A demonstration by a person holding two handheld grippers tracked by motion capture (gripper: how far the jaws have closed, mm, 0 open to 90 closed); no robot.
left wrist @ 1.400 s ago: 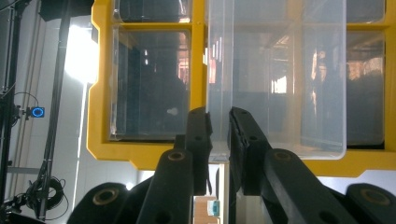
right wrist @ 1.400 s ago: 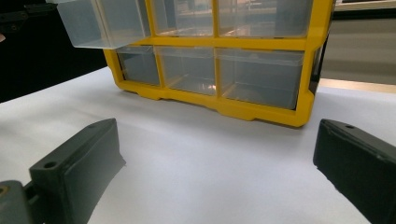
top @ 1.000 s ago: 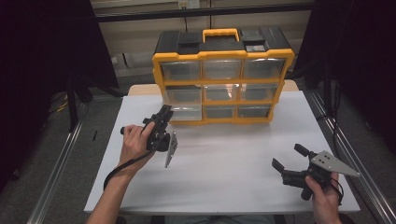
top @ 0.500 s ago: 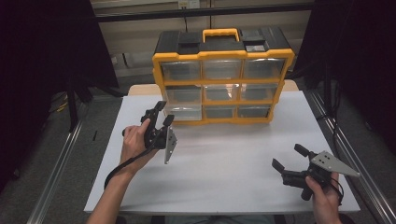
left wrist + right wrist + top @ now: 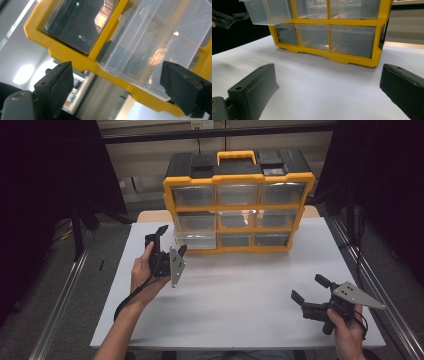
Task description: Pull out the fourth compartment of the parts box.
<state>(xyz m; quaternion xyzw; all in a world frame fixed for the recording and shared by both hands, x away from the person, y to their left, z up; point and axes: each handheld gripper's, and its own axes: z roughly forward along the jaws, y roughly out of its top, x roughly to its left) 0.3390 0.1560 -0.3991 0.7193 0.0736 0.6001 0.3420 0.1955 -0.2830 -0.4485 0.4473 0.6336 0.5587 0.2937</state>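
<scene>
Drawer (image 5: 150,50), clear plastic and pulled partway out of the yellow cabinet (image 5: 239,205), is sitting just ahead of the left gripper (image 5: 168,242), its front lip lying in the gap between the two jaws without touching either pad. Those jaws have just been opening and are now standing wide, gripping nothing. In the right gripper view the same drawer (image 5: 268,11) is jutting out of the cabinet's (image 5: 352,58) middle row at its left end, well beyond the jaws and up to their left, with the left gripper (image 5: 230,16) just beside it. The cabinet is standing on the white table (image 5: 240,305), its other drawers pushed in. The right gripper (image 5: 309,293) is hovering low over the table well short of the cabinet, its jaws spread wide and holding nothing, only bare tabletop lying between them.
</scene>
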